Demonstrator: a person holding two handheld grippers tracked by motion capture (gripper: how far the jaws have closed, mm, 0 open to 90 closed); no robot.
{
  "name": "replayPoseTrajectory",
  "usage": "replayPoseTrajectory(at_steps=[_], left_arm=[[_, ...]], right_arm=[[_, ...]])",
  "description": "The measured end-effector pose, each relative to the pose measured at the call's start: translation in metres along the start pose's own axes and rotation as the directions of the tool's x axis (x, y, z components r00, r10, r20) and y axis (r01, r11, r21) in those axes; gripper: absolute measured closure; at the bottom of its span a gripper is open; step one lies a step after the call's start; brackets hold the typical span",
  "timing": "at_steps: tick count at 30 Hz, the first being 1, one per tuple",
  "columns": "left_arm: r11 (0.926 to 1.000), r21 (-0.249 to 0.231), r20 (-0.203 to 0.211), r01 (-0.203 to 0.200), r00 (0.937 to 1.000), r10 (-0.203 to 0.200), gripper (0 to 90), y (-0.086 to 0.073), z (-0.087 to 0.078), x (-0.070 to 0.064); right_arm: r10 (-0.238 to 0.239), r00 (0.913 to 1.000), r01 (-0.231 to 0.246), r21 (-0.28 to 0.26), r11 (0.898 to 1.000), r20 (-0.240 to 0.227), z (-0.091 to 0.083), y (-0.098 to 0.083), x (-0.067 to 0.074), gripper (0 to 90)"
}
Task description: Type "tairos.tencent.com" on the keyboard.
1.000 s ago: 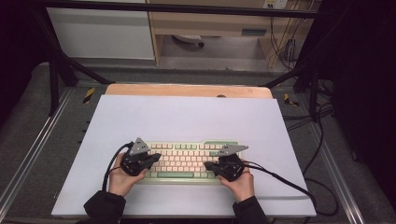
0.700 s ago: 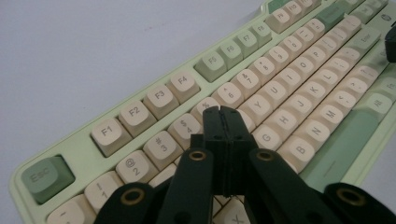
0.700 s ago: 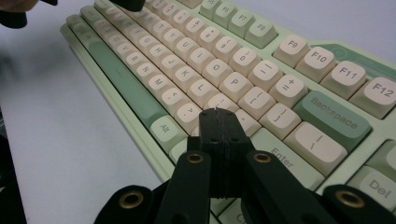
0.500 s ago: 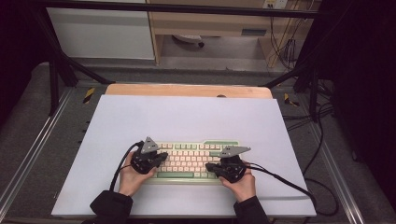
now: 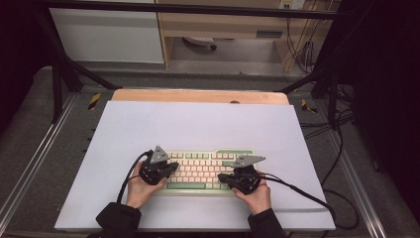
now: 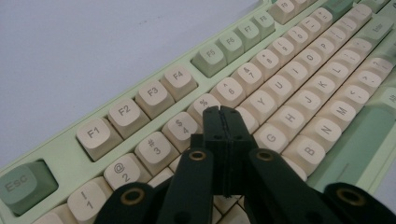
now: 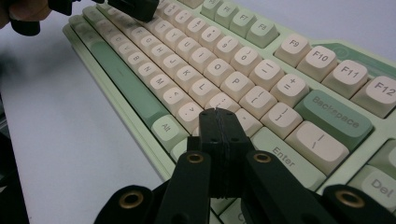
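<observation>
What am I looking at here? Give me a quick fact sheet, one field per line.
Setting: white table seen from above, with a person's two hands at its near edge
Main object: green and cream keyboard lying flat near the front of the table
Left gripper: jaws closed together, empty, over the keys near R and T
Right gripper: jaws closed together, empty, over the keys near Enter
Contact with keys: cannot tell
Cables: a black cable trails from each gripper
</observation>
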State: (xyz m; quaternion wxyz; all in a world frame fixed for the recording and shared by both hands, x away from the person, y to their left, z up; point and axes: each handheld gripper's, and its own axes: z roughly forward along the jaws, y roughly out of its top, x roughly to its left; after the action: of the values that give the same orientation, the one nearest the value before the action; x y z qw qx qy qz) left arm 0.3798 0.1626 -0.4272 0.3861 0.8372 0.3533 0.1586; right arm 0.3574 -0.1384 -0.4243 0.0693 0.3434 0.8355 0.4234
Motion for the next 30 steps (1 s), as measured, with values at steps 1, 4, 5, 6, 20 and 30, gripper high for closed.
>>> replayPoseTrajectory(at_steps=[1, 4, 5, 6, 20, 30], left_arm=[[1.0, 0.001, 0.0, -0.001, 1.0, 0.001, 89.8, 0.0, 0.0, 0.0], [1.0, 0.004, 0.004, -0.001, 1.0, 0.001, 89.8, -0.002, 0.002, 0.0], [1.0, 0.005, 0.003, -0.004, 1.0, 0.004, 89.8, -0.001, 0.002, 0.0], [1.0, 0.005, 0.004, -0.004, 1.0, 0.004, 89.8, -0.001, 0.002, -0.001], [0.9994, -0.029, 0.023, -0.017, 0.9996, 0.017, 89.8, -0.001, -0.013, -0.003], [0.9995, -0.031, 0.022, -0.002, 0.9998, 0.003, 89.8, -0.012, -0.027, 0.005]], right_arm=[[0.001, 1.0, -0.001, -0.001, 1.0, 0.0, 0.0, 0.0, 0.0, 90.0], [0.0, 1.0, 0.0, 0.001, 1.0, 0.001, 0.0, 0.0, 0.0, 90.0], [0.0, 1.0, 0.0, 0.002, 1.0, 0.0, 0.0, 0.0, 0.0, 90.0], [0.0, 1.0, 0.0, 0.002, 1.0, 0.0, 0.0, 0.0, 0.0, 90.0], [-0.004, 1.0, 0.004, -0.002, 1.0, 0.0, -0.002, 0.001, -0.001, 90.0], [0.002, 1.0, -0.002, -0.011, 1.0, 0.006, -0.002, 0.002, -0.001, 90.0]])
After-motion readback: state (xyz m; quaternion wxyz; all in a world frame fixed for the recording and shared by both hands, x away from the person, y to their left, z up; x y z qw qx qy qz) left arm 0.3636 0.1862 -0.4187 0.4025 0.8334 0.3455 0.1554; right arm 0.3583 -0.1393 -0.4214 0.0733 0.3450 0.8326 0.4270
